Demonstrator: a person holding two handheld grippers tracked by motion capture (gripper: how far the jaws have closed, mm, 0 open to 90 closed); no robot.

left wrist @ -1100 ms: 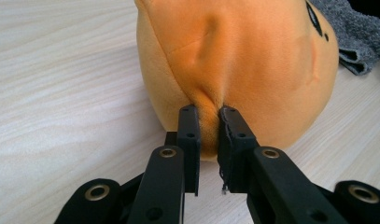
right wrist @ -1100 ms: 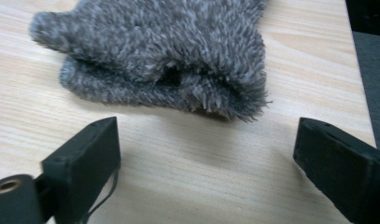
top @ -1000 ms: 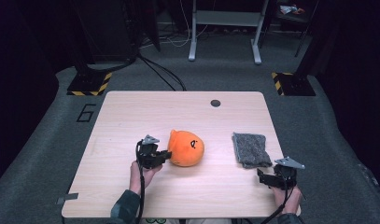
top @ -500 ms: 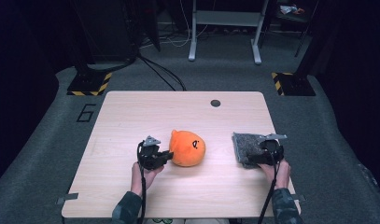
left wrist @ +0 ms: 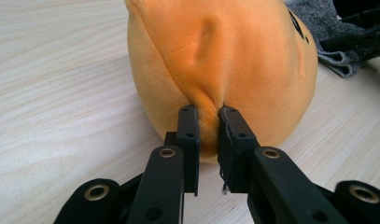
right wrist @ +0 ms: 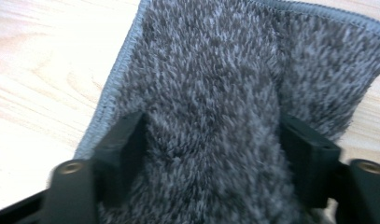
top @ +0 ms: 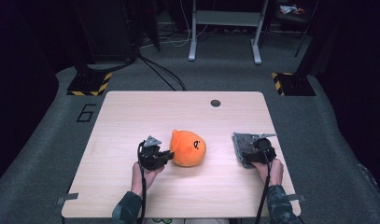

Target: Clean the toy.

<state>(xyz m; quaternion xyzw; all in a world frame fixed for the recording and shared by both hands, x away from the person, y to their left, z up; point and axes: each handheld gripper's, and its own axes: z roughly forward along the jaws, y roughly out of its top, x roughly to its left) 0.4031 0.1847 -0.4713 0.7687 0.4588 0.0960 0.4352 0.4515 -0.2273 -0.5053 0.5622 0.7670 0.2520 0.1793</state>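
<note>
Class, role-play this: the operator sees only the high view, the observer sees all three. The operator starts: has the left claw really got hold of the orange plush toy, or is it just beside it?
Observer: It has hold. The left gripper view shows the left claw shut on a pinched fold of the orange plush toy.
Operator: And the right claw, is it above the grey cloth or on it?
Observer: On it. In the right gripper view the right claw straddles a raised ridge of the grey cloth. Its jaws have just been closing and touch the pile on both sides.
Operator: Is the cloth's edge plain?
Observer: No, a stitched, lighter grey hem runs along it.
</note>
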